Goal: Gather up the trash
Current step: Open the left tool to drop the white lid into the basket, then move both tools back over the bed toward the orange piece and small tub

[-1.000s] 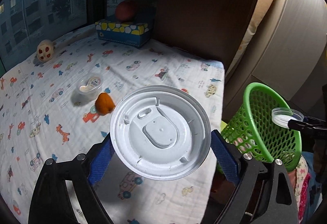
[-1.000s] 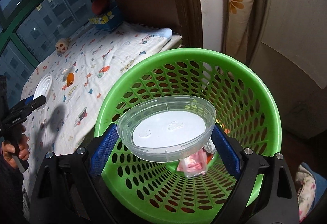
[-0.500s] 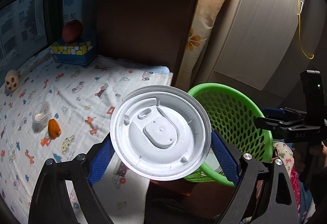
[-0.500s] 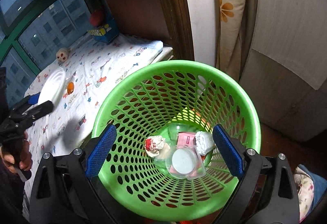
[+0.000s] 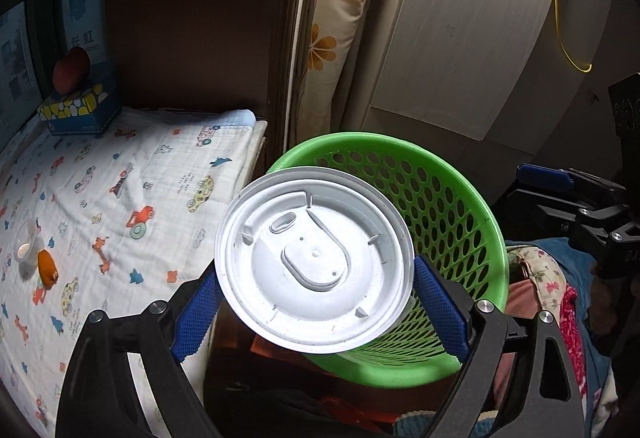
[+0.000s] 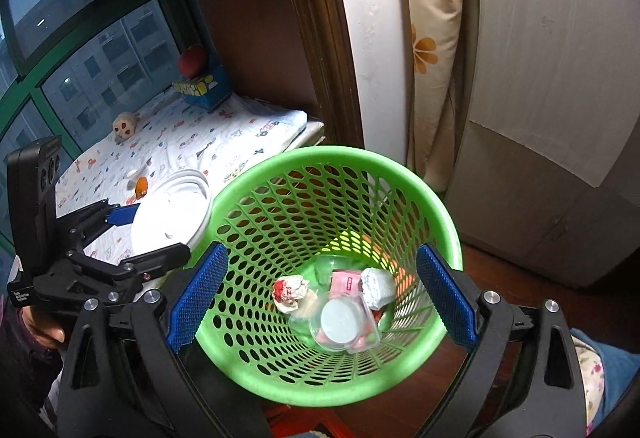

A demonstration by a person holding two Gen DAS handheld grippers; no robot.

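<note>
Right wrist view: my right gripper (image 6: 318, 292) now stands wide and empty; its clear lid (image 6: 345, 322) has dropped into the green basket (image 6: 256, 174). My left gripper (image 5: 316, 296) clamps the white lid (image 5: 314, 258), carried to the rim. That goes next.

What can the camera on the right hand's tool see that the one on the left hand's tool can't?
Only the right view looks down into the green basket: crumpled paper, a pink packet and a clear round lid lie at the bottom. It also shows a small toy by the window, and its own right gripper with open, empty fingers.

Only the left view shows the white lid's moulded face, clamped in the left gripper, and a yellow cord.

Both show the basket, the white lid, the printed cloth, the orange peel and the red fruit on the blue box.
</note>
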